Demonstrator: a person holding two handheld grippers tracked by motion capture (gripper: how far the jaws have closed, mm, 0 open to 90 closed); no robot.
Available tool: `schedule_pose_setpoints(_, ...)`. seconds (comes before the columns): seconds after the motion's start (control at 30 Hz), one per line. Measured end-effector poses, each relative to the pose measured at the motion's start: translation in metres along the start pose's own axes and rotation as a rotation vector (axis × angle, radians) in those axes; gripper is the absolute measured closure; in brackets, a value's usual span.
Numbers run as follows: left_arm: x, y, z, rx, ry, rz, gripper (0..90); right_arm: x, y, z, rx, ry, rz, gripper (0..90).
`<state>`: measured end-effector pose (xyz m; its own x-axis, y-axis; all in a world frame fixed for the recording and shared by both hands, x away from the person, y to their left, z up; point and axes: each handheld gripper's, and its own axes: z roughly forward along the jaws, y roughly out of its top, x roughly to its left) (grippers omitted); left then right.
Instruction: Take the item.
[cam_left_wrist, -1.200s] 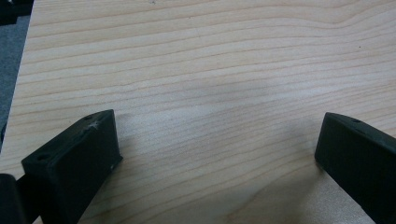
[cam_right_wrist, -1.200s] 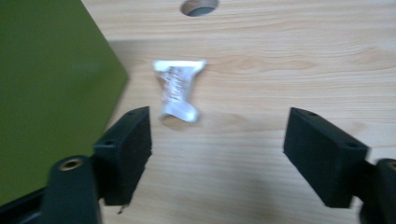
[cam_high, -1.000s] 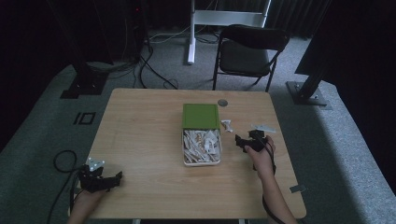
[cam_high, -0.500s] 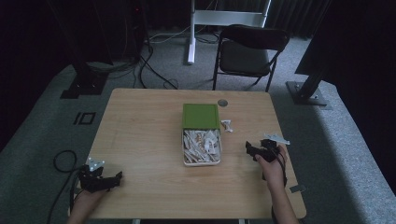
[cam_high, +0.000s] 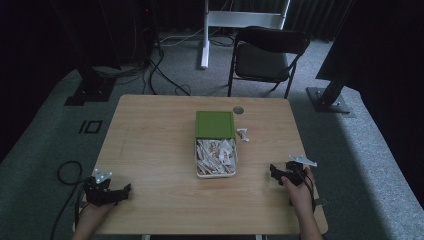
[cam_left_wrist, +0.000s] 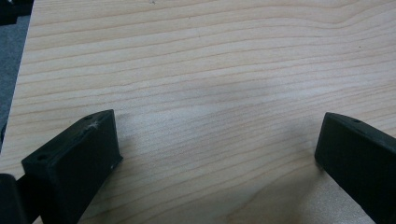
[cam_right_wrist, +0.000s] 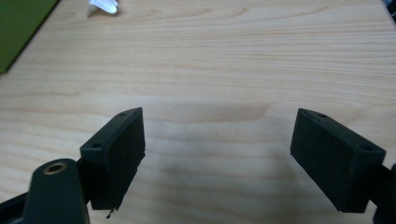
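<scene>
Resting on one table: two grippers, left and right (both gaping, empty), one box

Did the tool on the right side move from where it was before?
Yes. The right tool has pulled back toward the person and away from the white box, ending near the table's front edge.

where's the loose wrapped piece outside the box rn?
High view: the small white wrapped piece lies on the table, just right of the green lid, beyond the open box.
</scene>
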<state>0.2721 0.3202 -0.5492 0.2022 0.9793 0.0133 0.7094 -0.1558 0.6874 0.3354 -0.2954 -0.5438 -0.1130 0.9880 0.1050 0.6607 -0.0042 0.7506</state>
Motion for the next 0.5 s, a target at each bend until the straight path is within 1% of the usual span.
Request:
schedule_pose_setpoints(0.03,0.0,0.0,0.0,0.0,0.0,0.0,0.7,0.0,0.0,0.0,0.0,0.0,0.0,17.5)
schedule_pose_setpoints(0.07,0.0,0.0,0.0,-0.001,0.0,-0.001,0.7,-0.003,-0.002,-0.006,-0.005,-0.006,0.002,17.5)
schedule_pose_setpoints(0.13,0.0,0.0,0.0,0.0,0.0,-0.001,0.7,-0.005,-0.004,-0.011,-0.01,-0.014,0.004,17.5)
schedule_pose_setpoints(0.2,0.0,0.0,0.0,-0.001,0.0,-0.001,0.7,-0.006,-0.005,-0.013,-0.011,-0.018,0.001,17.6)
schedule_pose_setpoints(0.27,0.0,0.0,0.0,0.0,0.0,0.0,0.6,-0.01,-0.009,-0.018,-0.006,-0.011,0.01,17.5)
schedule_pose_setpoints(0.3,0.0,0.0,0.0,0.0,0.0,0.0,0.7,-0.01,-0.009,-0.02,-0.009,-0.019,0.01,17.5)
schedule_pose_setpoints(0.43,0.0,0.0,0.0,0.0,0.0,0.0,0.7,-0.011,-0.012,-0.024,-0.013,-0.026,0.011,17.5)
schedule_pose_setpoints(0.5,0.0,0.0,0.0,0.0,0.0,0.0,0.7,-0.01,-0.017,-0.029,-0.022,-0.036,0.011,17.5)
